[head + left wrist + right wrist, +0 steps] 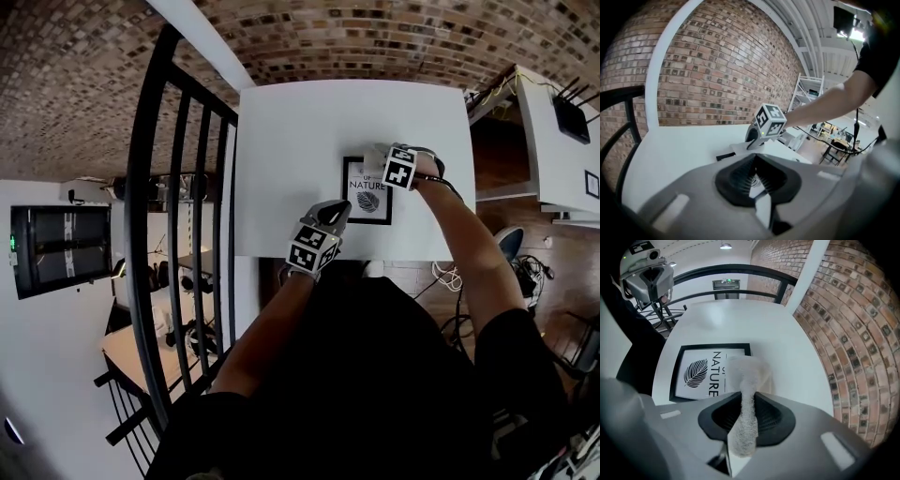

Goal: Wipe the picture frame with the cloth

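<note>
1. Picture frame [367, 190] lies flat on the white table [291, 131], close to the table's near edge. Black border, leaf print, "NATURE" lettering.
2. Right gripper [743, 420]: jaws clamped on the pale fluffy cloth [746, 376], which is bunched between the pads.
3. The cloth's free end rests on one edge of the frame and covers the end of the lettering.
4. In the head view, the right gripper is at the frame's far side.
5. Left gripper [757, 180]: jaws together, nothing between them. It sits just beside the frame's near-left corner. Can't tell whether they touch.
6. Black railing [178, 234] runs along the table's left; brick wall [375, 37] is behind.
</note>
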